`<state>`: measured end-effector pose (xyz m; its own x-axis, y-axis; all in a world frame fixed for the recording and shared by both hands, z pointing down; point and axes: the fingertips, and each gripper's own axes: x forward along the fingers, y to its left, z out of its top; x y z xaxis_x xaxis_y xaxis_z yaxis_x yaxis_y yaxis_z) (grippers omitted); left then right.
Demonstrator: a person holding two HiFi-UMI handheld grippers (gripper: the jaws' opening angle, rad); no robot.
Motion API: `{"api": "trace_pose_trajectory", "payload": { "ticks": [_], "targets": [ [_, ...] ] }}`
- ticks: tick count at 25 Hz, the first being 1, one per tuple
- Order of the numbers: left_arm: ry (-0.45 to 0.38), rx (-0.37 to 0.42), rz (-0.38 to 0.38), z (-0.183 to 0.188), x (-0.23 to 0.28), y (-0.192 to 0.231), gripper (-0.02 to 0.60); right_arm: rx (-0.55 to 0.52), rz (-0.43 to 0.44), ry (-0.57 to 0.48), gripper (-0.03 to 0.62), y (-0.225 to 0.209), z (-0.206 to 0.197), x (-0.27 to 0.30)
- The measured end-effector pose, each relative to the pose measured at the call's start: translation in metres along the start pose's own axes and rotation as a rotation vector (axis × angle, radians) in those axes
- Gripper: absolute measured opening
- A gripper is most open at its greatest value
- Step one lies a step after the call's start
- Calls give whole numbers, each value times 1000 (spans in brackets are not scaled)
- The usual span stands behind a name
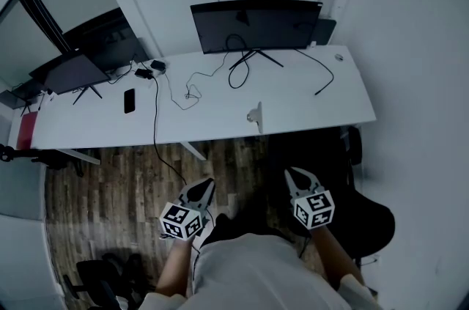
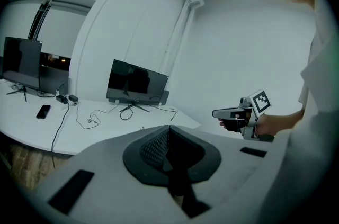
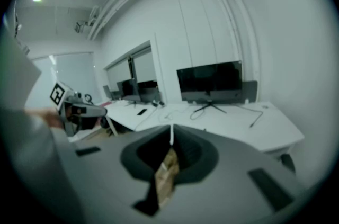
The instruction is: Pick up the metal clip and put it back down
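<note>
The small metal clip (image 1: 254, 114) stands on the white desk (image 1: 315, 107) near its front edge, right of the middle; in the left gripper view the clip (image 2: 142, 128) is a tiny shape on the desktop. Both grippers hang low over the floor, close to the person's body and well short of the desk. My left gripper (image 1: 207, 184) has its jaws together with nothing between them, and its tips (image 2: 169, 127) meet in a line. My right gripper (image 1: 291, 173) also looks shut and empty, with its tips (image 3: 171, 133) closed.
A black monitor (image 1: 255, 24) stands at the back of the desk, with a second monitor (image 1: 73, 72) at the left. Loose cables (image 1: 192, 91), a phone (image 1: 129, 100) and a mouse (image 1: 338, 57) lie on the desktop. A black chair (image 1: 366, 220) stands at the right over wooden flooring (image 1: 110, 184).
</note>
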<state>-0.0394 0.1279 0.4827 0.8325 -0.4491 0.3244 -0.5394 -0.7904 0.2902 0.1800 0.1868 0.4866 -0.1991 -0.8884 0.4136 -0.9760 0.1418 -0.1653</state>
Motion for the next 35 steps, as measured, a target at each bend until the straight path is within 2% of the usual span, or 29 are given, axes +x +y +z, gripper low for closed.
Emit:
{"api": "trace_pose_trajectory", "payload": {
  "ticks": [10, 35],
  "targets": [
    [18, 10, -32, 9, 18, 26, 32, -2, -34, 0, 34, -3, 8, 25],
    [110, 40, -271, 58, 99, 159, 34, 66, -290, 13, 34, -2, 50, 128]
  ]
}}
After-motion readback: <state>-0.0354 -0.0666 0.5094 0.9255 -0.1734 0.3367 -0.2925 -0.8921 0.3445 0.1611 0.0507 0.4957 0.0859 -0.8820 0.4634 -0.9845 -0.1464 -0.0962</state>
